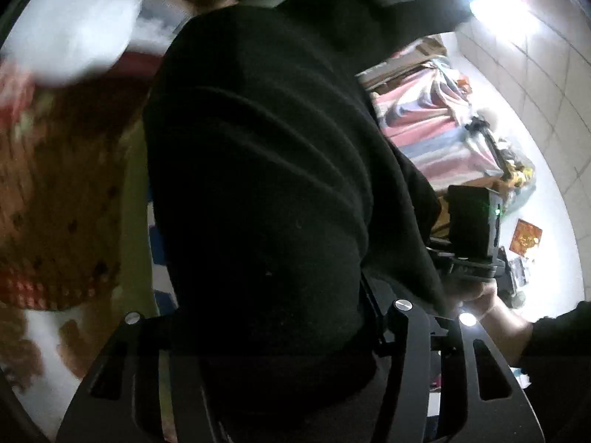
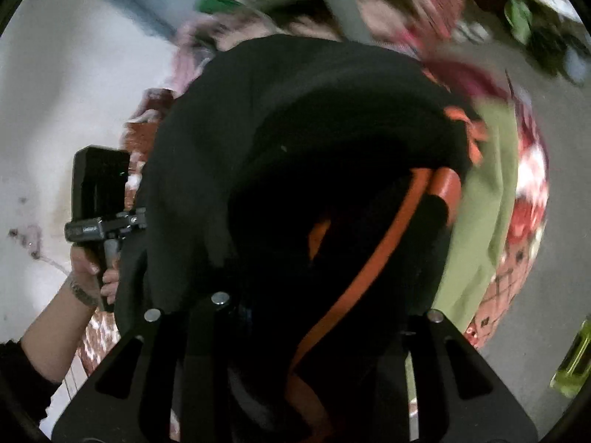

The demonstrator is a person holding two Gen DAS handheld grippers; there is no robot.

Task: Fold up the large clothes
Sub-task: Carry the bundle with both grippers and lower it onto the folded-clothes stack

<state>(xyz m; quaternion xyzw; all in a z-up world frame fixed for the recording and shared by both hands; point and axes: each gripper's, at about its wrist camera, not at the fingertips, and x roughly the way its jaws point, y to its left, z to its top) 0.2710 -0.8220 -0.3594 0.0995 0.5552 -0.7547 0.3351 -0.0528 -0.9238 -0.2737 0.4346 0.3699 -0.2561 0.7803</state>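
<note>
A large black garment point(image 1: 266, 170) fills the left wrist view and hangs over my left gripper point(image 1: 295, 332), whose fingers are buried in the cloth. In the right wrist view the same black garment point(image 2: 295, 140), with orange trim point(image 2: 384, 254), drapes over my right gripper point(image 2: 314, 317); its fingers are hidden in the cloth too. Both grippers seem shut on the cloth and hold it up. The right gripper's body and the hand holding it show in the left wrist view point(image 1: 472, 229). The left gripper's body shows in the right wrist view point(image 2: 99, 192).
A red and brown patterned blanket point(image 1: 55, 199) lies at the left. A green cloth point(image 2: 487, 221) lies on it. A striped pink and blue cloth point(image 1: 428, 125) covers a pile by the tiled floor point(image 1: 546, 85). A yellow-green bottle point(image 2: 576, 361) is at the right edge.
</note>
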